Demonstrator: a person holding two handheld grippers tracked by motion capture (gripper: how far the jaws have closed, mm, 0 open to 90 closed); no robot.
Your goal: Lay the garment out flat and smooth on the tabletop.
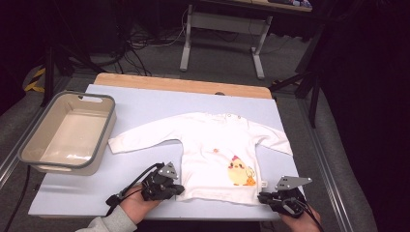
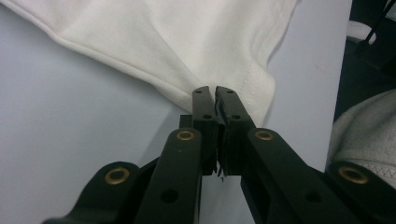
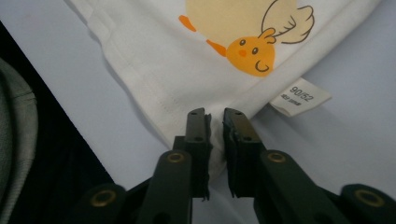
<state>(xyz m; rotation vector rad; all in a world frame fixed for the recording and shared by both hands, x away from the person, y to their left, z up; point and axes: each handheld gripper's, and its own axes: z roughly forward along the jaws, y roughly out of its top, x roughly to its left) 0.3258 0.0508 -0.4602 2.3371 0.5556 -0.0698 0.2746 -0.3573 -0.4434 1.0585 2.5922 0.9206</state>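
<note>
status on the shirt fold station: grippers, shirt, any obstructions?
Left gripper shut on shirt hem corner; right gripper shut on the other hem corner. Shirt flat, chick print up, sleeves spread. Grey bin off to the left, clear of the shirt.

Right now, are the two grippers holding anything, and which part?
Yes, the little white shirt. The left gripper pinches one bottom corner of its hem, the right gripper the other, near the size tag.
</note>
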